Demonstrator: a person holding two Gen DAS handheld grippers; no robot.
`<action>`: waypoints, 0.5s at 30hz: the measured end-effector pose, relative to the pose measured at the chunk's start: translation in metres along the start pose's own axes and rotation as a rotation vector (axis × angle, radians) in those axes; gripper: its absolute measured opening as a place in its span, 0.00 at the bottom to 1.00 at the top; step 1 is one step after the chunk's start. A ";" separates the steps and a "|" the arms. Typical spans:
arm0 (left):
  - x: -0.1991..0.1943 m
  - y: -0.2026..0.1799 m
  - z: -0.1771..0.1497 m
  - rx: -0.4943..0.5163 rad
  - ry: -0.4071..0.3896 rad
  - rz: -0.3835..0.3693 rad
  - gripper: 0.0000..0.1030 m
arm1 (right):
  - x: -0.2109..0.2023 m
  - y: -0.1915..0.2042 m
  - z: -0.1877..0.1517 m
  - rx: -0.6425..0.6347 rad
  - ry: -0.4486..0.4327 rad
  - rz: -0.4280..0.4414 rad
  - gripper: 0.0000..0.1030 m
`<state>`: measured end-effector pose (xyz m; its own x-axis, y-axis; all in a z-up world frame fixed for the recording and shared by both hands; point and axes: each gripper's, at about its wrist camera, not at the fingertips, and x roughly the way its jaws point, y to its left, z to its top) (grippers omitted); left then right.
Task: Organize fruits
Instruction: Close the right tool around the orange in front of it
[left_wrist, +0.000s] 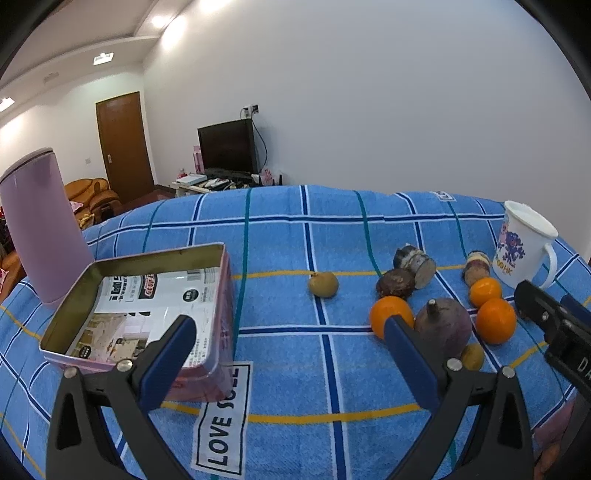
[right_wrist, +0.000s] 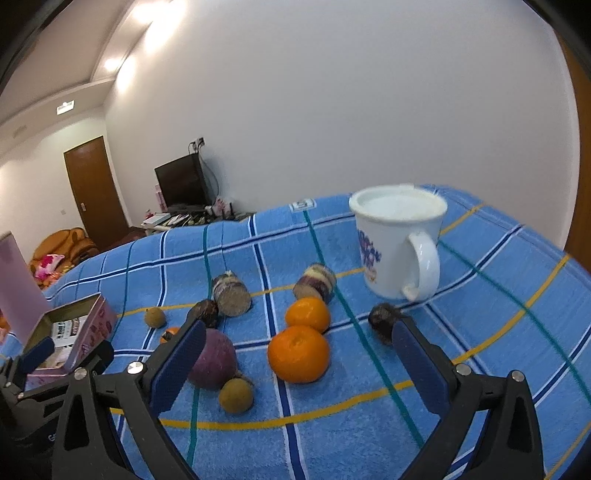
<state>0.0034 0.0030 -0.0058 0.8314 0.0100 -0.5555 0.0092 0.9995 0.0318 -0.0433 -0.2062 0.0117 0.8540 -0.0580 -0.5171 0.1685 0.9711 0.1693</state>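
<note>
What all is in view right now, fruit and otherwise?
oranges: three, orange, mid-cloth
longans: two, tan, one alone centre, one beside purple fruit
purple fruit: one, among oranges
dark round fruits: two, brown-black, near mug and cut pieces
cut pieces: two, purple-white, behind oranges
mug: one, white, far right
tin: one, pink, open, left
container: one, pink, behind tin
cloth: one, blue checked, underneath
left gripper: fingers open, empty
right gripper: fingers open, empty

Three oranges (right_wrist: 298, 353), purple fruit (right_wrist: 214, 358) and brown longans (right_wrist: 235, 396) lie loose beside the open tin (left_wrist: 147, 306).
</note>
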 end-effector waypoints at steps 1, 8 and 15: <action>0.001 0.000 0.000 0.000 0.006 -0.003 1.00 | 0.001 -0.002 0.000 0.010 0.013 0.010 0.98; 0.009 0.005 -0.001 -0.029 0.057 -0.022 1.00 | 0.013 -0.030 0.002 0.096 0.104 0.046 0.43; 0.007 -0.002 -0.003 0.004 0.061 -0.059 1.00 | 0.027 -0.021 -0.006 0.109 0.186 0.129 0.44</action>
<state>0.0078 0.0016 -0.0121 0.7941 -0.0471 -0.6060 0.0596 0.9982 0.0005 -0.0268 -0.2266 -0.0111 0.7684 0.1182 -0.6290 0.1247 0.9363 0.3283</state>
